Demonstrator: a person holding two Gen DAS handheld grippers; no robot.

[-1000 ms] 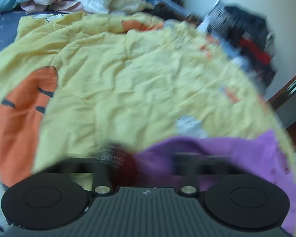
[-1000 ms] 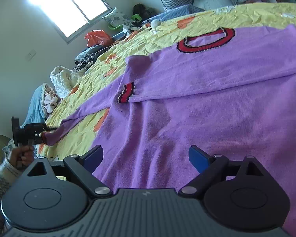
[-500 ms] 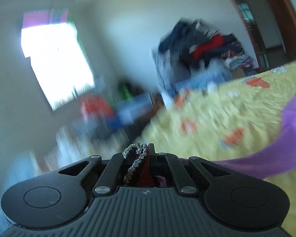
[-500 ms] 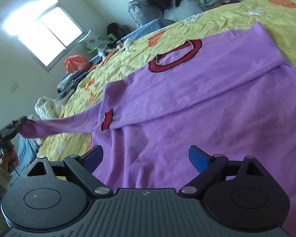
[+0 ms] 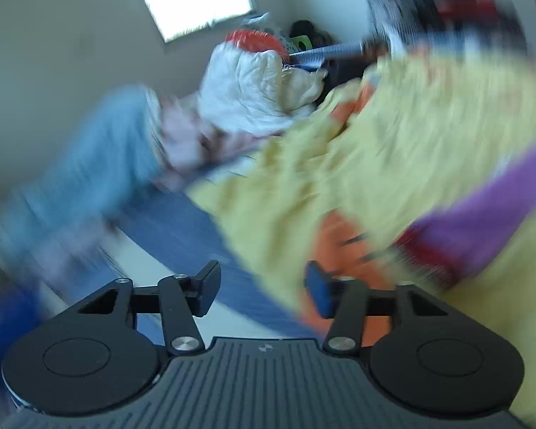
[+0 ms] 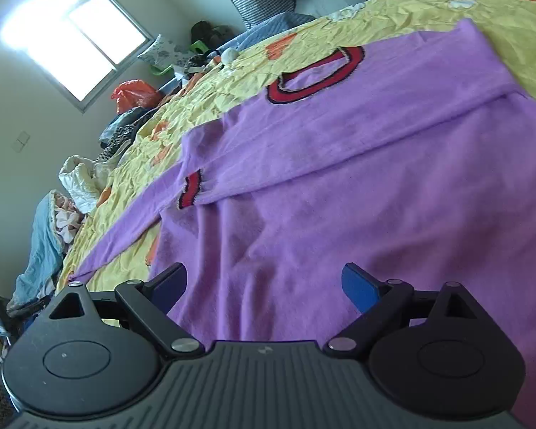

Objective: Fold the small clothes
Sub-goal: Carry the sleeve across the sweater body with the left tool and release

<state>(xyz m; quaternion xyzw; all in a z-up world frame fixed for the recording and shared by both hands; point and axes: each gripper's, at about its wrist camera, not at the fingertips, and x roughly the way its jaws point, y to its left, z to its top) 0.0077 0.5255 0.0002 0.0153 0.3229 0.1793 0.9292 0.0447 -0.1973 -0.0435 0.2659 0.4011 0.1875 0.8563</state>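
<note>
My left gripper [image 5: 262, 291] has its jaws opening, and nothing sits between them; through the gap I see only blurred blue fabric and the edge of the yellow bedspread [image 5: 393, 150]. The purple sweater [image 6: 357, 186] shows in this view as one sleeve [image 5: 482, 221] with a dark red cuff, lying on the bedspread up and to the right of the blue-padded finger, apart from it (the whole left view is smeared with motion).

My right gripper [image 6: 264, 286] is spread wide with empty jaws, hanging low over the sweater's body, which fills the space ahead of and between the fingers. The sweater lies flat on the bedspread, one sleeve folded across its chest, the red-edged neckline [image 6: 316, 75] at the far end, the other sleeve trailing off to the left.
</note>
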